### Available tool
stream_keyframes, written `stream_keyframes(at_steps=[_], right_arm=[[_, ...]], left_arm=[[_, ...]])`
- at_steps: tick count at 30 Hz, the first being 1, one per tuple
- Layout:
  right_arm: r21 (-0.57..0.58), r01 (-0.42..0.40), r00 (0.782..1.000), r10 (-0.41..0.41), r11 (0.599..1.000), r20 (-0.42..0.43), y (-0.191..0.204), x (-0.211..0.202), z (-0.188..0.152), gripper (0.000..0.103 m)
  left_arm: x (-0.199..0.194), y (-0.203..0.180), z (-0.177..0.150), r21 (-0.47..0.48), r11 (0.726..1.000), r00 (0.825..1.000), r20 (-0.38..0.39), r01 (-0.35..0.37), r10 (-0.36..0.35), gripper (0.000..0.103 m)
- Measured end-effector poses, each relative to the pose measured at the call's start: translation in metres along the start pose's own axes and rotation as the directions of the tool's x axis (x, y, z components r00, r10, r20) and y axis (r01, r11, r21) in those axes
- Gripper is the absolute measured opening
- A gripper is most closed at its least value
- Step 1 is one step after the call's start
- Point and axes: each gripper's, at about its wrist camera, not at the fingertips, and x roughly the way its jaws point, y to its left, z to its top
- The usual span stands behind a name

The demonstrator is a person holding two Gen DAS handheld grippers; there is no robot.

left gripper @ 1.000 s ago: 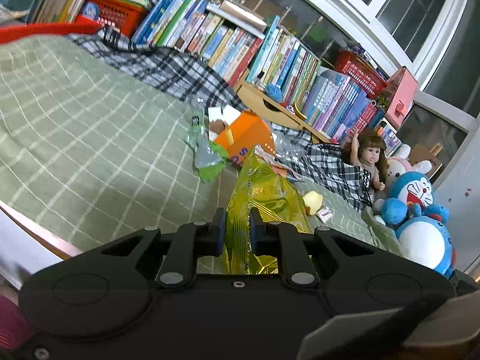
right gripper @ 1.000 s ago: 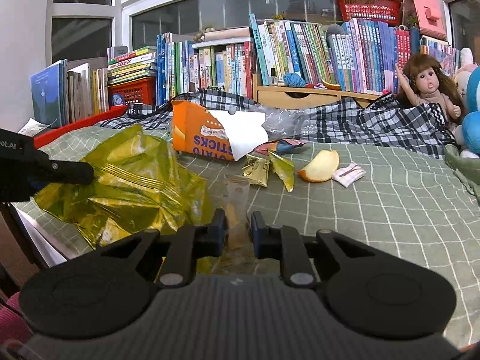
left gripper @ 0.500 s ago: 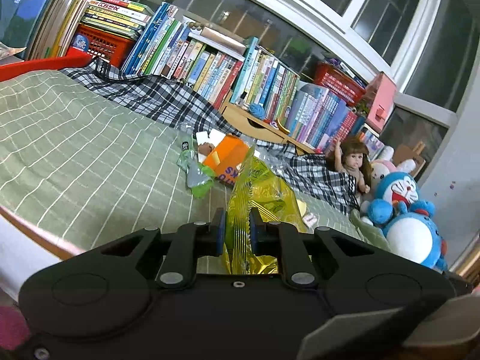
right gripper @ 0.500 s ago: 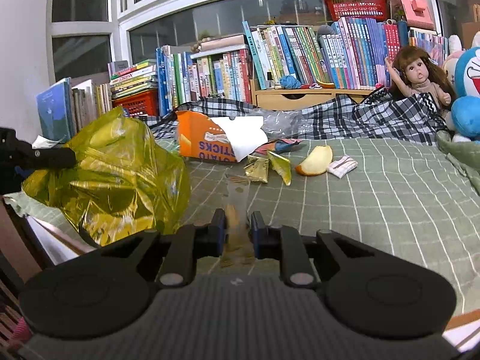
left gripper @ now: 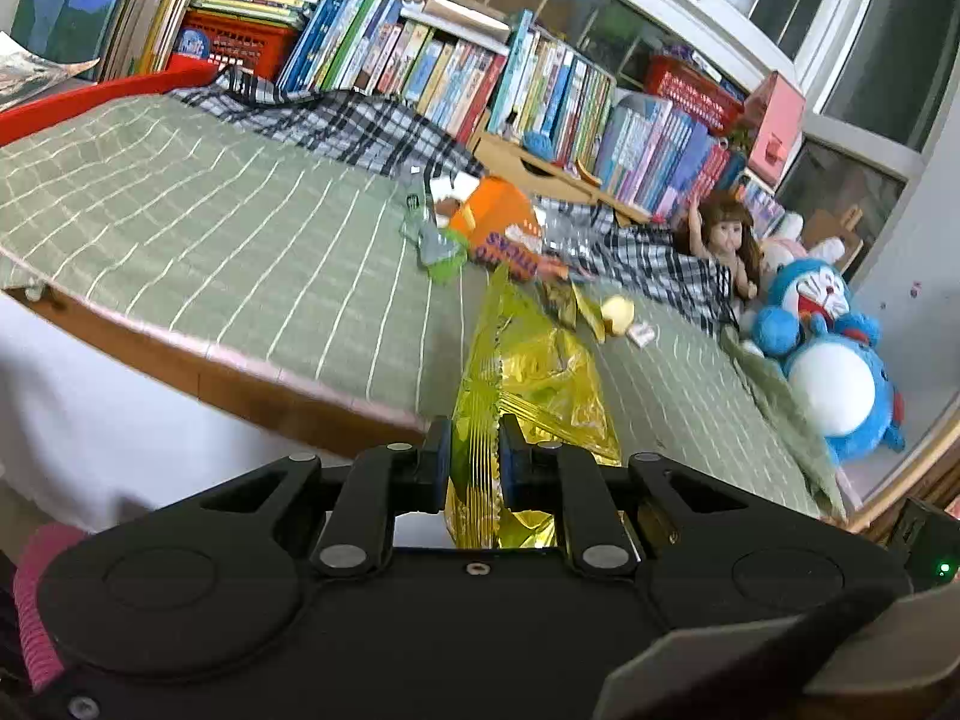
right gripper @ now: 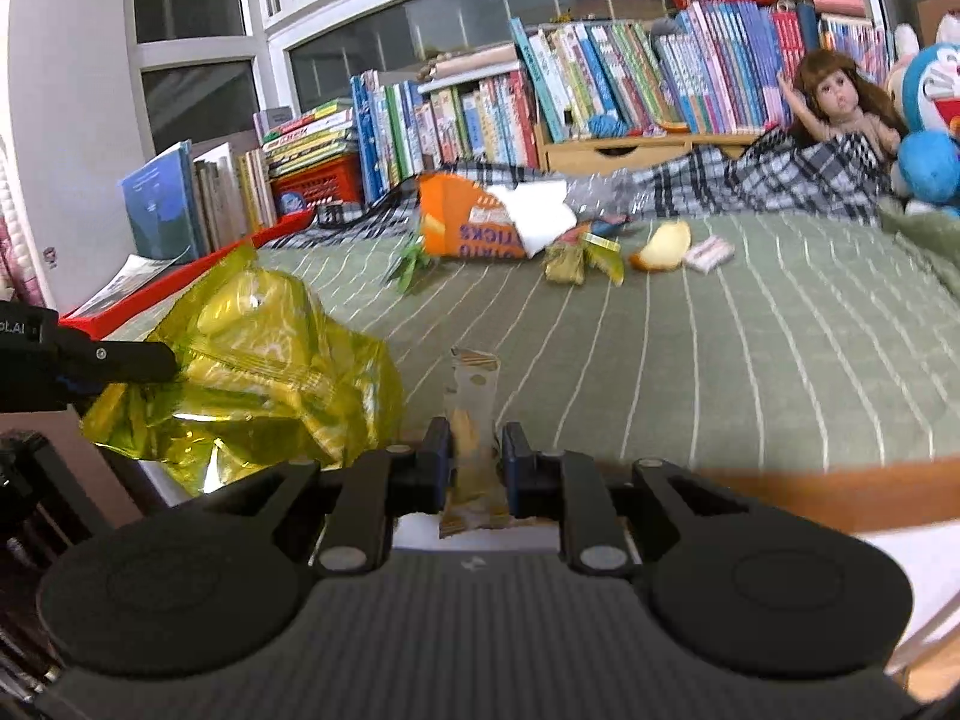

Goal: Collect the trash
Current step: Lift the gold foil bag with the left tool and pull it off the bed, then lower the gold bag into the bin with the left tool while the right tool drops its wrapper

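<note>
Left gripper (left gripper: 474, 459): jaws clenched on the crimped edge of a yellow foil bag (left gripper: 528, 372), a crinkled, glossy, translucent sack held in the air at the near edge of the bed (left gripper: 180, 228). Its lower end is cut off behind the black gripper body, and its print cannot be read. In the right wrist view the same bag (right gripper: 252, 372) billows at the left, pinched by the left gripper's dark fingers (right gripper: 129, 360), only partly in frame.

Right gripper (right gripper: 475, 456): jaws clenched on a small pale wrapper (right gripper: 474, 420), a flat, narrow, upright sachet with a torn-looking top; its contents and lettering are blurred.

On the bed farther back lie an orange snack box (right gripper: 468, 222) with a white sheet of paper (right gripper: 540, 216) over one corner, a green wrapper (left gripper: 441, 243), small gold-green wrappers (right gripper: 579, 258), a curved apple slice (right gripper: 663, 246) and a small pale packet (right gripper: 711, 252); the box's label is only partly legible.

The bed carries a green quilted cover with a white grid, a wooden front rail and a rumpled black-and-white plaid blanket (left gripper: 360, 126) along the back. Behind it, rows of upright books (right gripper: 600, 78) and red baskets (left gripper: 234, 42) line a windowsill under dark windows. A doll (left gripper: 723, 240) and a blue plush toy (left gripper: 831, 360) sit at the bed's right end.
</note>
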Motion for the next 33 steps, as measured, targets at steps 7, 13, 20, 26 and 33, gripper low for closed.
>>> stream_keyframes(at_steps=[7,13,20,26,33], right_arm=[[0.016,-0.015,0.999,0.015,1.000,-0.044,0.005,-0.004,-0.018,0.023],[0.026,-0.024,0.997,0.026,0.999,-0.068,0.007,-0.002,-0.026,0.023],[0.020,-0.031,0.994,0.033,0.999,-0.108,0.010,0.004,-0.035,0.023],[0.034,-0.028,0.985,0.033,0.999,-0.167,0.006,0.019,-0.047,0.023],[0.084,-0.014,0.967,0.035,0.996,-0.254,-0.003,0.045,-0.064,0.023]], left_arm=[[-0.013,-0.007,-0.017,0.059,0.998,0.997,-0.074,-0.004,0.008,0.015],[-0.022,-0.013,-0.027,0.088,0.996,0.994,-0.111,-0.005,0.015,0.015],[-0.011,-0.012,-0.046,0.111,0.993,0.979,-0.195,-0.033,0.055,0.015],[0.028,-0.006,-0.067,0.152,0.984,0.952,-0.276,-0.092,0.132,0.015],[0.089,0.007,-0.097,0.192,0.969,0.897,-0.385,-0.153,0.217,0.015]])
